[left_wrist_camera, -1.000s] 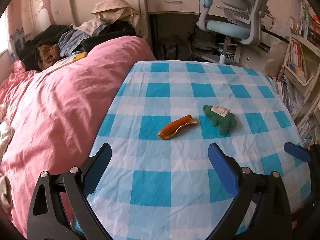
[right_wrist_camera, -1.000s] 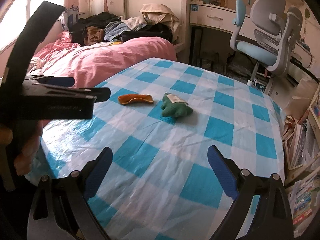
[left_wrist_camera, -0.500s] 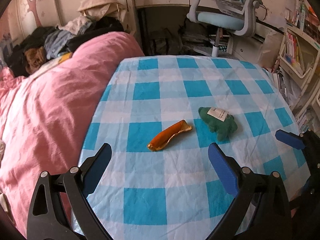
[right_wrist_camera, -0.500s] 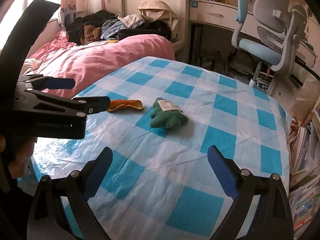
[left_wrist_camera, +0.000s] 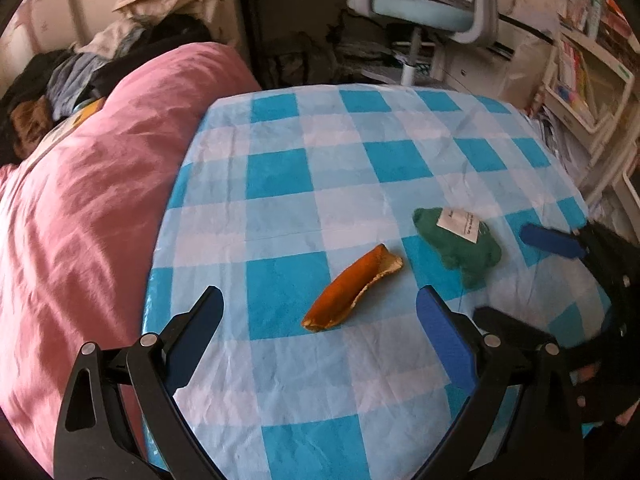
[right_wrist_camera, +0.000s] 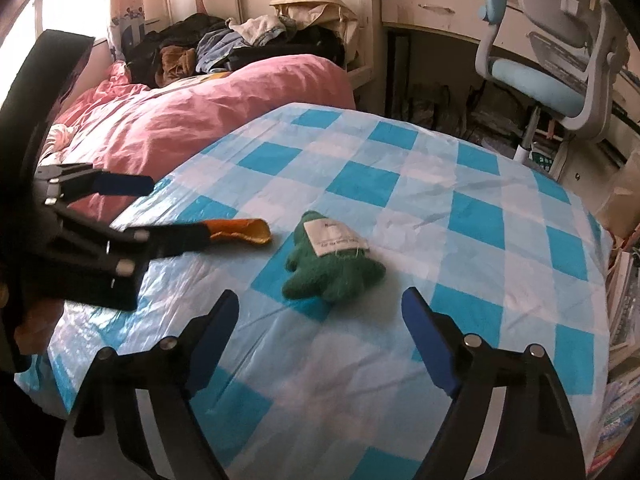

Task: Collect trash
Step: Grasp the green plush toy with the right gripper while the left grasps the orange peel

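Orange, curled strip of peel (left_wrist_camera: 352, 290) is lying on the blue-and-white checked counter (left_wrist_camera: 280, 184), not picked up yet, so basically nothing's been collected so far. Left tool (left_wrist_camera: 320, 316) is wide open and empty, with the peel sitting just past its tips. Next over, the green felt toy (right_wrist_camera: 332, 270) has a white tag with print too small for me to read. Right tool (right_wrist_camera: 320, 316) has just been closing a bit, still gaping, nothing between its jaws.
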Available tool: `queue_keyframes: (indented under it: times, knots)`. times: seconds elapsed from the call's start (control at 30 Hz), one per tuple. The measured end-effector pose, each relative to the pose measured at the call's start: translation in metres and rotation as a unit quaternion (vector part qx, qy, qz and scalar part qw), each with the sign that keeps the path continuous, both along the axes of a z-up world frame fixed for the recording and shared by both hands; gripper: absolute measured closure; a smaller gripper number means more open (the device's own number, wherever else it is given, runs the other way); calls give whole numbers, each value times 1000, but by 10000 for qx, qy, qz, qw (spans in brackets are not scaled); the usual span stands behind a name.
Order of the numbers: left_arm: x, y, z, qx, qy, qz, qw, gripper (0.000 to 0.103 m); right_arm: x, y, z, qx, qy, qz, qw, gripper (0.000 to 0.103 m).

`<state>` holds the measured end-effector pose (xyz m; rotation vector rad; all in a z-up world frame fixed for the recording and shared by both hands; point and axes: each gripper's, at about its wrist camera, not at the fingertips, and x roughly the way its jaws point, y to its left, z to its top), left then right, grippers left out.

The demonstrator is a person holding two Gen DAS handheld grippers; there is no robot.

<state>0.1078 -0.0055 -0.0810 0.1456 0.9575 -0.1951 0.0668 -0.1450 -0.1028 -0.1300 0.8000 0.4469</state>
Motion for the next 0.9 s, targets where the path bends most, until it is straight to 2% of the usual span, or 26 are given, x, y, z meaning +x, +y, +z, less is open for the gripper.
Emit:
queue_keyframes:
  times: [0.2,0.43,0.57,0.7,0.9]
  knots:
    - [8,-6,-6,117,29,-130,9998,10,12,5,-6,-136,142,99,9998,28]
    - [17,6,-9,162,137,25,9998,10,25,-1,-9,-59,222,-19,9997,30]
    - [17,0,-15,325,208,-180,9991,15,29,-2,-9,5,265,-21,9996,31]
    - [17,-9,-22,471,258,-380,9978,16,36,-3,-11,82,400,-9,9992,37]
    - [21,-15,-26,552,203,-398,9975,17,38,-4,-12,157,537,63,9984,47]
